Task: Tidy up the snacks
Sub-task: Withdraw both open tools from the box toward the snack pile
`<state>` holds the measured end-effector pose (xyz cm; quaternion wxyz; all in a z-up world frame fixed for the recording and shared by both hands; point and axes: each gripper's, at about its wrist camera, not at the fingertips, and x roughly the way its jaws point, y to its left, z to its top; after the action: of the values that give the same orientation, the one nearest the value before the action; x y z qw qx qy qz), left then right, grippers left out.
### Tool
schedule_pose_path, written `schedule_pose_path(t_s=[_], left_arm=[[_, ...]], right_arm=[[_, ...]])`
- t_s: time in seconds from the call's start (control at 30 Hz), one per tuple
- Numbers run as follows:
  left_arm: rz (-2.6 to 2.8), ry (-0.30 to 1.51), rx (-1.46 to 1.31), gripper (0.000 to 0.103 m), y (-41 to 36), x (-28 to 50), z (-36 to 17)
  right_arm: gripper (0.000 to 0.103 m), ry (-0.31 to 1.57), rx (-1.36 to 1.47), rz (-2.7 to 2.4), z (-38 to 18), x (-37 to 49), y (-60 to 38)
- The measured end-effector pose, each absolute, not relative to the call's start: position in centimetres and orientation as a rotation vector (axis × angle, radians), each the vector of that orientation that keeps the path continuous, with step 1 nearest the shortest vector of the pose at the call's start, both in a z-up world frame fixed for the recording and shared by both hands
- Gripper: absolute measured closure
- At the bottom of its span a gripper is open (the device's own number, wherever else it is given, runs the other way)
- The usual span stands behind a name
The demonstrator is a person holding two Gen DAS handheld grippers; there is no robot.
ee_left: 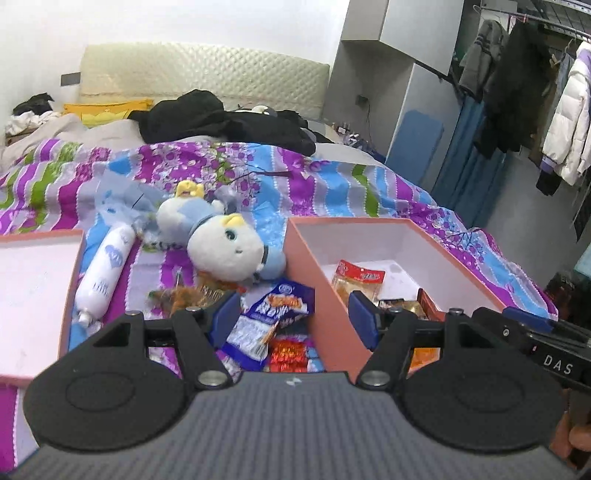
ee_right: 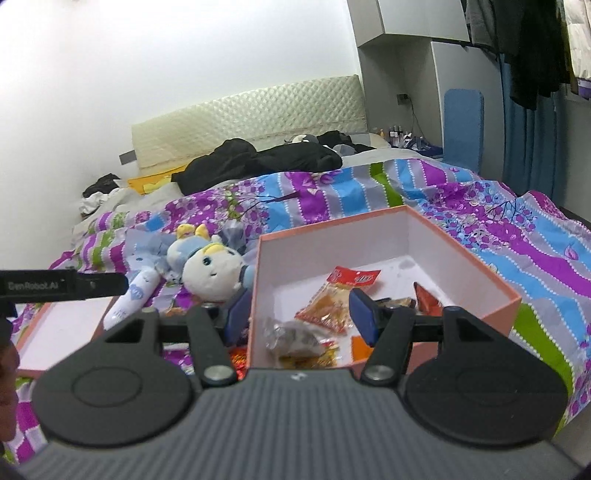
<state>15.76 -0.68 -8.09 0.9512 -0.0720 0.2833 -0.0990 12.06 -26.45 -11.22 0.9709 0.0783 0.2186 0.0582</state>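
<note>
Pink cardboard box [ee_right: 384, 236] sat open on the bed [ee_right: 498, 236], holding an orange snack packet [ee_right: 327, 308] and a crumpled clear one [ee_right: 291, 338], contents unclear; a blue snack bag [ee_left: 266, 317] lay on the quilt just beside the box, near a plush doll [ee_left: 225, 247]; the left gripper [ee_left: 295, 314] and right gripper [ee_right: 299, 317] both stood wide, empty.

A bed [ee_left: 332, 177] with a striped floral quilt fills the room, its cream quilted headboard [ee_left: 207, 74] against the far white wall [ee_left: 184, 22]. At right, grey cabinets [ee_left: 402, 55], blue curtains [ee_left: 465, 155] and hanging coats [ee_left: 517, 85].
</note>
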Motion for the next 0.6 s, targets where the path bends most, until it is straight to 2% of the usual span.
schedule_pose_path(t_s=[0.1,0.17,0.27,0.6], left_arm=[[-0.194,0.583,-0.142,0.033,-0.1,14.3,-8.8],[-0.19,0.589,-0.139,0.026,0.2,13.5,-9.4],[-0.167,0.596,-0.128,0.02,1.0,12.2,-10.6],[-0.082,0.716,-0.099,0.005,4.6,10.6,-15.8]], right_arm=[[0.042,0.442,0.162,0.127,-11.6,10.9,-25.5],[0.042,0.438,0.158,0.125,-12.1,10.1,-24.7],[0.042,0.443,0.158,0.116,-13.4,9.2,-23.6],[0.042,0.511,0.123,0.124,-17.9,7.0,-19.8]])
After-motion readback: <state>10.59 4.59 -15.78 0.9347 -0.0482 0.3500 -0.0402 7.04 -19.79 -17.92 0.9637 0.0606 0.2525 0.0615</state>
